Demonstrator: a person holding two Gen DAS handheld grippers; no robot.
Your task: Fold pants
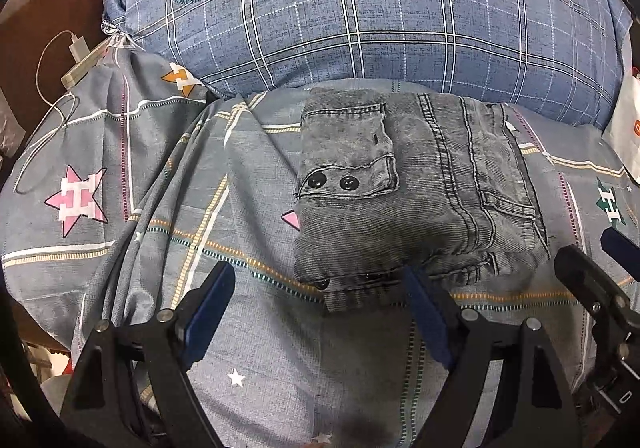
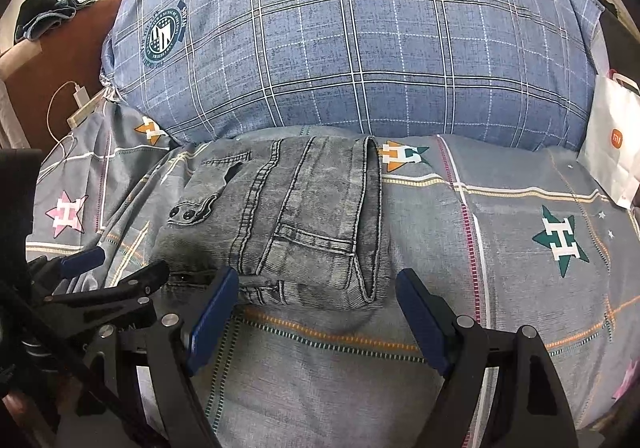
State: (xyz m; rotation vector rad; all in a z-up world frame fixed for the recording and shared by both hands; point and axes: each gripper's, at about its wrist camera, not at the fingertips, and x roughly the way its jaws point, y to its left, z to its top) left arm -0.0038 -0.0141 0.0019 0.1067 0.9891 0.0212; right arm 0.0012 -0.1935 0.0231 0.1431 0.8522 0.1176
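Note:
Grey washed denim pants (image 1: 416, 192) lie folded into a compact bundle on the grey patterned bed sheet (image 1: 248, 208), just below a blue plaid pillow. They also show in the right wrist view (image 2: 304, 216). My left gripper (image 1: 320, 312) is open and empty, just in front of the bundle's near edge. My right gripper (image 2: 316, 312) is open and empty, also just in front of the bundle. The right gripper shows at the right edge of the left wrist view (image 1: 592, 268); the left gripper shows at the left of the right wrist view (image 2: 116, 268).
A big blue plaid pillow (image 1: 360, 16) lies behind the pants. A white charger and cable (image 1: 76, 52) lie at the left on the brown bed frame. A white paper bag (image 2: 612, 144) stands at the right. Dark clothes (image 2: 48, 16) lie at the far left.

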